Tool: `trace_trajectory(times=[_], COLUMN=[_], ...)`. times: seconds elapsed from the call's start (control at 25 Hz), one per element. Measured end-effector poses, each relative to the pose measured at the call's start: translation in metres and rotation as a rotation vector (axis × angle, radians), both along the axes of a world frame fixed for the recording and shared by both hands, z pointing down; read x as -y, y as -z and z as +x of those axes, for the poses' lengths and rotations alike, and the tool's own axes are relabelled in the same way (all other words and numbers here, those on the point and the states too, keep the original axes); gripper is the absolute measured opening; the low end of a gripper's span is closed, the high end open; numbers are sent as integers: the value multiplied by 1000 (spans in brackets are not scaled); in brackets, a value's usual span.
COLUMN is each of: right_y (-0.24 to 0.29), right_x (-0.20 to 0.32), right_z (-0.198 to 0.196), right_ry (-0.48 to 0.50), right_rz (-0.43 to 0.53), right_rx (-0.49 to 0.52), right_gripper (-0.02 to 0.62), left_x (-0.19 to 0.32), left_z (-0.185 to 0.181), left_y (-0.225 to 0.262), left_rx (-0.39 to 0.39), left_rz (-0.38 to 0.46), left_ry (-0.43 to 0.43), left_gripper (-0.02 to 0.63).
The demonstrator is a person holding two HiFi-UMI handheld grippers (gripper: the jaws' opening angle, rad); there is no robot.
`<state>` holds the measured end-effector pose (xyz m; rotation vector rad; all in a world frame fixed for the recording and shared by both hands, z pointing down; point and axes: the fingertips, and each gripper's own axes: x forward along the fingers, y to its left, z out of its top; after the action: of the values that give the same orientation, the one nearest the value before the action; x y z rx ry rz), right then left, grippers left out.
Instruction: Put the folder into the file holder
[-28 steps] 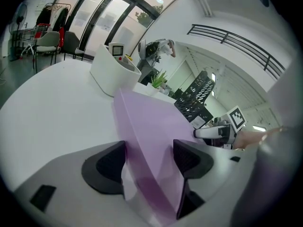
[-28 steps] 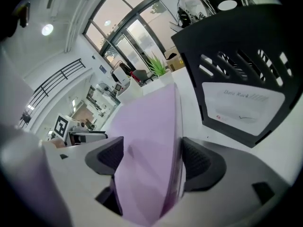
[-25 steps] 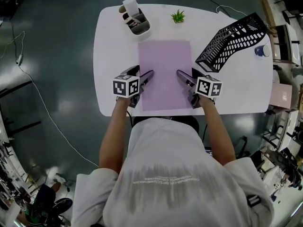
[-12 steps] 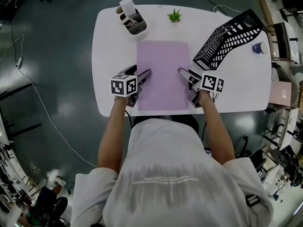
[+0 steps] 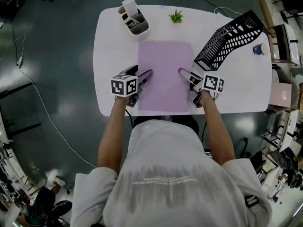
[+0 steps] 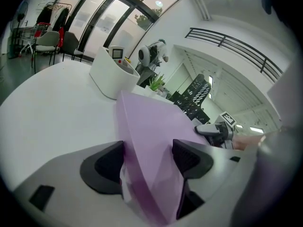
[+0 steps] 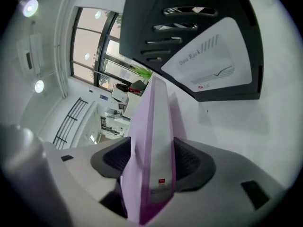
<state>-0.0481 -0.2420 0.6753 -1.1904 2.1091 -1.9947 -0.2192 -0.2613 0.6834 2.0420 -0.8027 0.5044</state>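
Dark, glossy floor on all sides of a white, round-cornered tabletop.

Left gripper clamped on the left long edge of a flat lilac plastic folder. Right gripper on the opposite long edge, jaws just closing in, pads now against the folder on both sides. Folder flat at the table's middle, between the two grippers, outside the black mesh file holder, which stands just beside the folder's far right corner.

Shown from the head alone: both marker cubes, both forearms, a thin cable across the floor, a small blue and white object by the right rim.

Shown from the left gripper alone: the right gripper across the lilac sheet, and large windows and a railed upper level behind.

Shown from the right gripper alone: a white printed panel on the holder's side, and the folder's edge as two thin leaves with a small red-marked label near the pads.

Beyond the folder: a white desk caddy at the far left, a small green plant beside it.

Folder plain, matt, unmarked on top, corners square.
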Motion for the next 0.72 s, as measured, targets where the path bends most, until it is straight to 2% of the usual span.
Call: trace_trajectory(times=[0.08,0.16,0.28,0.4,0.56,0.64,0.72], right_y=[9,18,30,43,58,68,80], right_x=[5,7,7,10,13,14,15], right_z=[2,0,-10,-12,-8,-7,-7], right_ry=[-11,31,97,83,74,82,86], right_rz=[-2,15,71,144,237,290,341], right_rx=[87,146,163,197,233,263,297], right_gripper=[264,229,227,221,219,216,213], left_x=[1,1,0,0,-3,-5,-4], left_z=[-2,-5,-9,-12,-12,-11,-12], left_y=[2,4,7,12,18,25,32], left_rx=[-24,-58,-96,-142,-195,-253,-341], left_rz=[-13,-33,-47,-48,-28,-21,-25], left_ry=[6,-2,-14,-21,-104,-127,-108], left_gripper=[327,327,327,327,328,350,359])
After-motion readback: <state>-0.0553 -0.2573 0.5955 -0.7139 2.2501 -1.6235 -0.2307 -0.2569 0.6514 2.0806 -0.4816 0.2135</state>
